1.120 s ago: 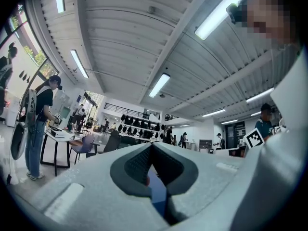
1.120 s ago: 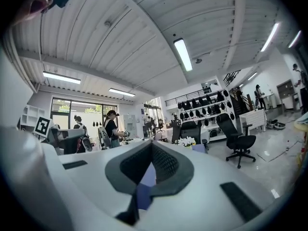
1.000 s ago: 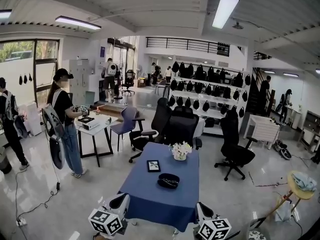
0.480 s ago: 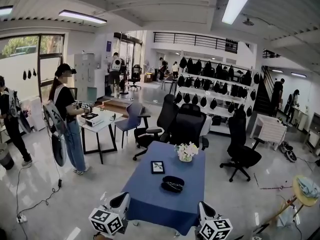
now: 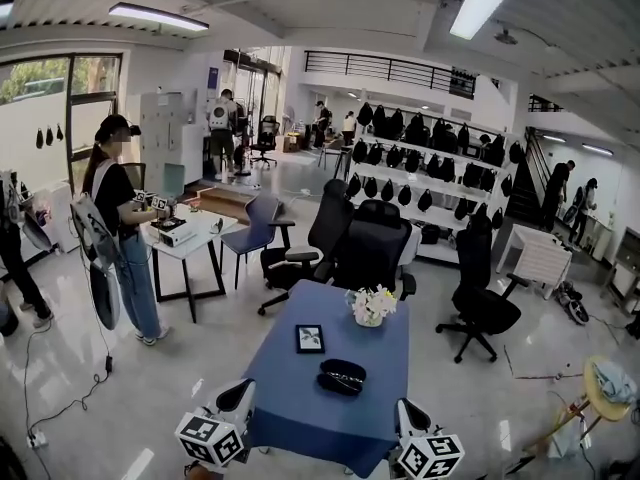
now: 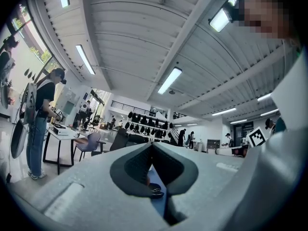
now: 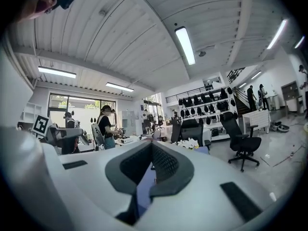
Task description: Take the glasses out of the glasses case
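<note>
black glasses case (image 5: 342, 376) on blue table (image 5: 296, 408), seemingly closed, flowers (image 5: 370, 304) behind

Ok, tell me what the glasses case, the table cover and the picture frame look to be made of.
Glasses case: dark and rounded, keeps its shape, so probably a hard shell; leather-look or plastic cannot be told from here. Table cover: matte blue cloth, since it drapes over the edges. Picture frame: thin black border, likely plastic or painted wood, around a pale picture.
</note>
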The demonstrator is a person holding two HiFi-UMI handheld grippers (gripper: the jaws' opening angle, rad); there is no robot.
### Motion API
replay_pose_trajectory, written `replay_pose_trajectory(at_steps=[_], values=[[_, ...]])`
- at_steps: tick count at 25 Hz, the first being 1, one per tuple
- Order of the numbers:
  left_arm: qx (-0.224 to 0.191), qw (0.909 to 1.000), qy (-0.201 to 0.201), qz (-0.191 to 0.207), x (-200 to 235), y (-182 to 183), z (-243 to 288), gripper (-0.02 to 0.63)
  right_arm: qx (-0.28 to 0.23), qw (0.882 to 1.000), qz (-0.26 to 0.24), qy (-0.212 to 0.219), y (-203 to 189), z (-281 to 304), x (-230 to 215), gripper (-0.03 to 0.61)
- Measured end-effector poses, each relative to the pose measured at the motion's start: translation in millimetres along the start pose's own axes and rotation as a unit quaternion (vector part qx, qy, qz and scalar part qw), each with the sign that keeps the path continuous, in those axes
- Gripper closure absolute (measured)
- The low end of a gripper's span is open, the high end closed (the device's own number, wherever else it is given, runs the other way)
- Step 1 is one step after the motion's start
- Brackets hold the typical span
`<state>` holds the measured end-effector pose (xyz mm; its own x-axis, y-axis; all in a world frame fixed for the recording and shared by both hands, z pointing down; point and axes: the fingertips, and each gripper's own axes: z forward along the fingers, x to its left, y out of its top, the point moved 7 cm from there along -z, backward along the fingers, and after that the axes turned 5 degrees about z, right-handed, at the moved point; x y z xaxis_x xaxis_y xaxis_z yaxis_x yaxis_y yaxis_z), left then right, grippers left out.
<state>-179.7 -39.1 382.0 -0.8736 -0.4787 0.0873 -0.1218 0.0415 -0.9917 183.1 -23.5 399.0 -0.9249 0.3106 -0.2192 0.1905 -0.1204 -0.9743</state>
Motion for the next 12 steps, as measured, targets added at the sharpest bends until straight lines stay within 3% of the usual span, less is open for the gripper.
replay_pose_trajectory(at_steps=[12], values=[[0.009,0.9985,-0.041,0.036,44,4,90,0.597,-0.007,1.0,0.002,-0.028,15,83,-10,0.577]])
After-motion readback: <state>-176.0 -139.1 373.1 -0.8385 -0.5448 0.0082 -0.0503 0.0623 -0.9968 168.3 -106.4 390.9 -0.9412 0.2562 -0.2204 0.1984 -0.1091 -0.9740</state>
